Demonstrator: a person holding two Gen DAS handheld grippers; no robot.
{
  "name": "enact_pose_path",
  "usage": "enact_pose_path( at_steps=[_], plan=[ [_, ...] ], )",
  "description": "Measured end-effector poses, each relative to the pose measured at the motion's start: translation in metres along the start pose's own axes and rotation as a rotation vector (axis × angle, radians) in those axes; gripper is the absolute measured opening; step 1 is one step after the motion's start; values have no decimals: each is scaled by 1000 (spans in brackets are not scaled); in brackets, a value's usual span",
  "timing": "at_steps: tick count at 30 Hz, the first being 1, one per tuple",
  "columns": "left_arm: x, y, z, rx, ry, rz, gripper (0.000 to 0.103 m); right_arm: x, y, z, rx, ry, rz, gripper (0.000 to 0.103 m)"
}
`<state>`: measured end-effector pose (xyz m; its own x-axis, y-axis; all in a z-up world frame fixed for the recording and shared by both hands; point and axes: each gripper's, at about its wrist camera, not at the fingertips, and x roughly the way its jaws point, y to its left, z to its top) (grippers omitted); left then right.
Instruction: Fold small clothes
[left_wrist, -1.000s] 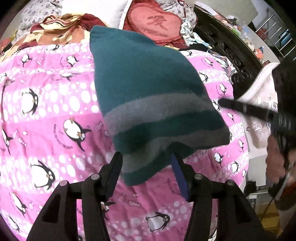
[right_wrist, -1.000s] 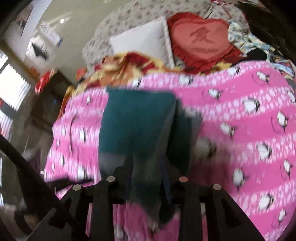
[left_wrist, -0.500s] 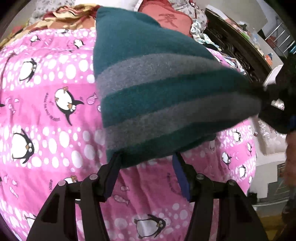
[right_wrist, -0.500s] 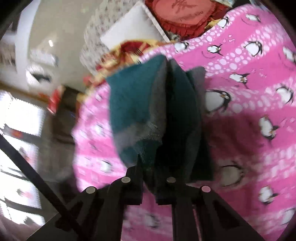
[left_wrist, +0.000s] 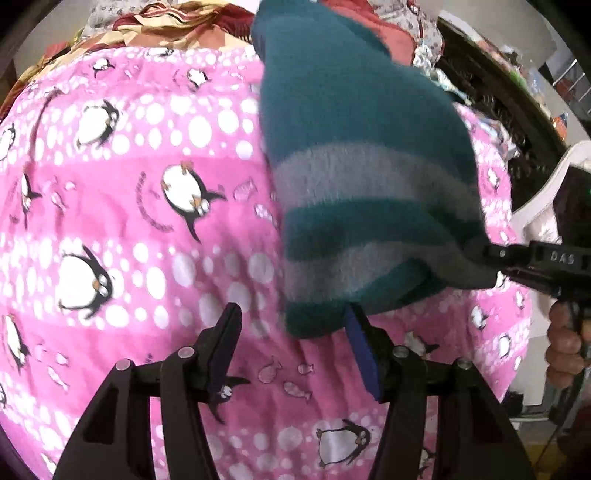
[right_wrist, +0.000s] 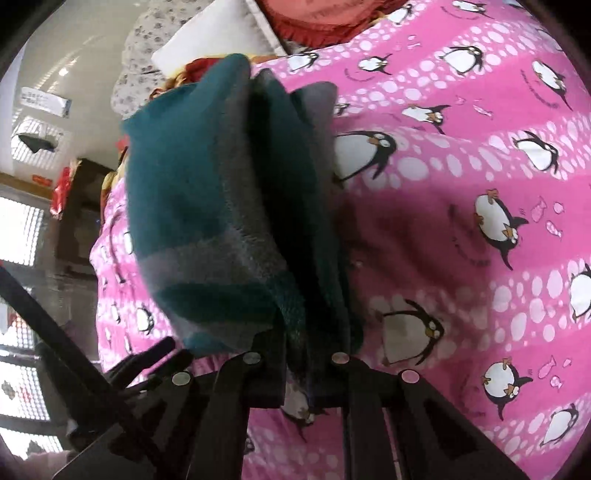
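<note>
A teal knit garment with grey stripes (left_wrist: 354, 155) hangs lifted above a pink penguin-print blanket (left_wrist: 129, 221). My right gripper (right_wrist: 301, 354) is shut on the garment's striped hem (right_wrist: 236, 229), which bunches between its jaws; in the left wrist view the right gripper (left_wrist: 491, 258) pinches the hem's right corner. My left gripper (left_wrist: 291, 328) is open. Its jaws stand wide just below the hem's lower left corner, the right pad (left_wrist: 360, 350) close beside the cloth without holding it.
Pillows and a red heart cushion (right_wrist: 314, 18) lie at the bed's head, with a crumpled patterned cloth (left_wrist: 147, 22). A dark carved wooden frame (left_wrist: 491, 96) and cluttered shelves run along the right. Windows and dark furniture (right_wrist: 79, 214) show at the left of the right wrist view.
The right gripper has lifted the garment's hem up and rightward off the blanket. The left gripper stayed open and drew back leftward, so the hem corner now sits by its right pad.
</note>
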<state>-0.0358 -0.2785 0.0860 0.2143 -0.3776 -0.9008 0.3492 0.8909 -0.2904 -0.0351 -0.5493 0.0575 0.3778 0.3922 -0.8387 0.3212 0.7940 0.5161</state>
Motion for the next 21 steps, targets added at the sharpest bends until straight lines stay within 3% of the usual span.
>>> enact_pose_path(
  at_steps=[3, 6, 10, 11, 15, 18, 21],
  plan=[
    [-18, 1, 17, 14, -55, -26, 57, -23, 17, 5, -31, -61, -2, 16],
    [-22, -3, 35, 23, -87, -68, 61, -41, 50, 13, -147, -138, -19, 17],
    [-3, -16, 47, 53, -77, -94, 65, -31, 74, 22, -258, -171, -152, 21],
    [4, -18, 47, 60, -61, -89, 65, -28, 71, 24, -244, -167, -173, 21],
    [28, -14, 50, 53, -13, -92, 71, -27, 56, 27, -135, -173, -63, 21],
    [37, -7, 49, 11, 36, -114, 73, 5, 45, 27, -142, -104, -163, 22],
    [21, 2, 50, -23, 15, -142, 73, 9, 29, 29, -72, -90, -119, 24]
  ],
)
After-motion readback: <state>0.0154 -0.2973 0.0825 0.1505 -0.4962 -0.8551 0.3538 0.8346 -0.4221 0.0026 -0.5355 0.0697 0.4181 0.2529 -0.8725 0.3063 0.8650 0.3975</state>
